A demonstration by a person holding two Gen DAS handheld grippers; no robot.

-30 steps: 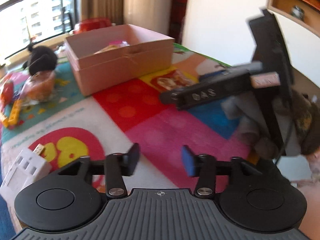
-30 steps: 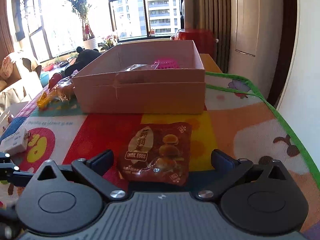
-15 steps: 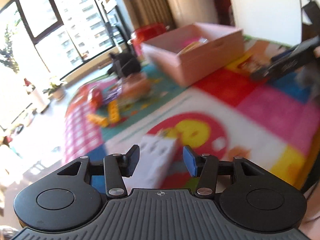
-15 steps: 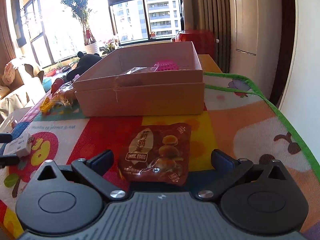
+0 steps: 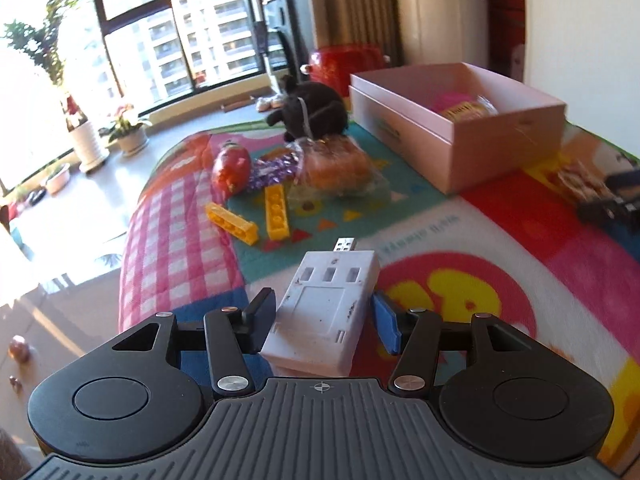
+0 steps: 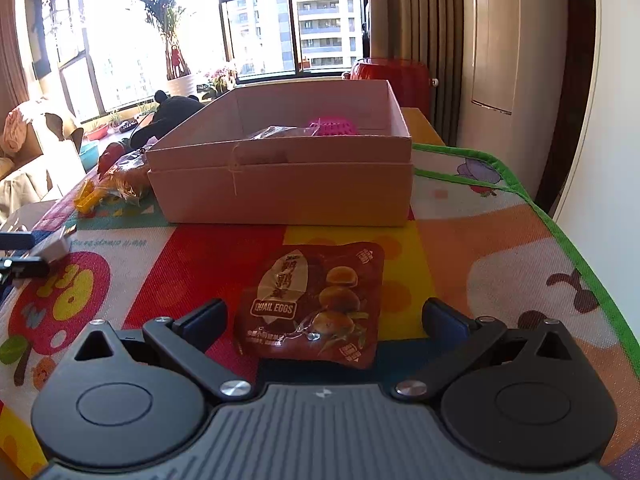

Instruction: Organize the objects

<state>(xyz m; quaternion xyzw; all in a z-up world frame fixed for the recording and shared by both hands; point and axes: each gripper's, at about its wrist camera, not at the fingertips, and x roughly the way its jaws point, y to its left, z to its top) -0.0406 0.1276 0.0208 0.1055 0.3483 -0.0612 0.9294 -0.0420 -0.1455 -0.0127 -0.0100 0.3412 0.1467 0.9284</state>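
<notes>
The left gripper (image 5: 324, 322), its jaws just opened wider, straddles the white USB adapter (image 5: 326, 312) without pressing it. Centre first, then close squarely across its long sides. The right gripper (image 6: 324, 322) gapes around the quail egg packet (image 6: 310, 304).

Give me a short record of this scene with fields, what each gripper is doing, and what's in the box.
surface: colourful play mat
left gripper: jaws just opening, straddling white USB charger, pads not pressing it
right gripper: open wide around quail eggs packet, not touching
box: open, holds a pink item and a clear wrapped packet
loose left of box: yellow bricks, wrapped bread, black plush
</notes>
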